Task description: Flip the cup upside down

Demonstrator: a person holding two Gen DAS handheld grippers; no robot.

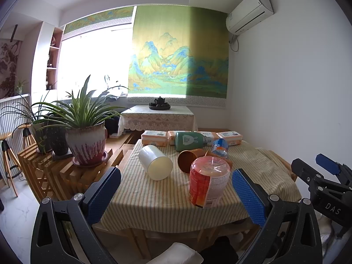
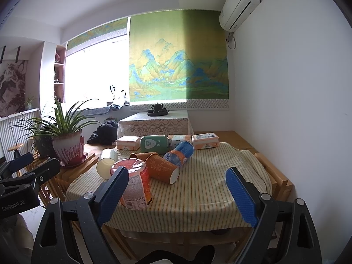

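Standing bottom-up near the front edge of the striped tablecloth (image 1: 253, 176), the red noodle cup (image 1: 208, 181) sits ahead of the left gripper (image 1: 176, 194), whose blue pads are spread wide and hold nothing; the right gripper (image 2: 176, 194) is level beside it, also wide apart and empty. Behind the cup lie one white cup (image 1: 155, 162), two brown paper cups (image 2: 161, 167), one green bottle (image 1: 190, 141), one blue bottle (image 2: 179, 151) and tissue packs (image 1: 154, 137). Bare cloth stretches to the right edge.
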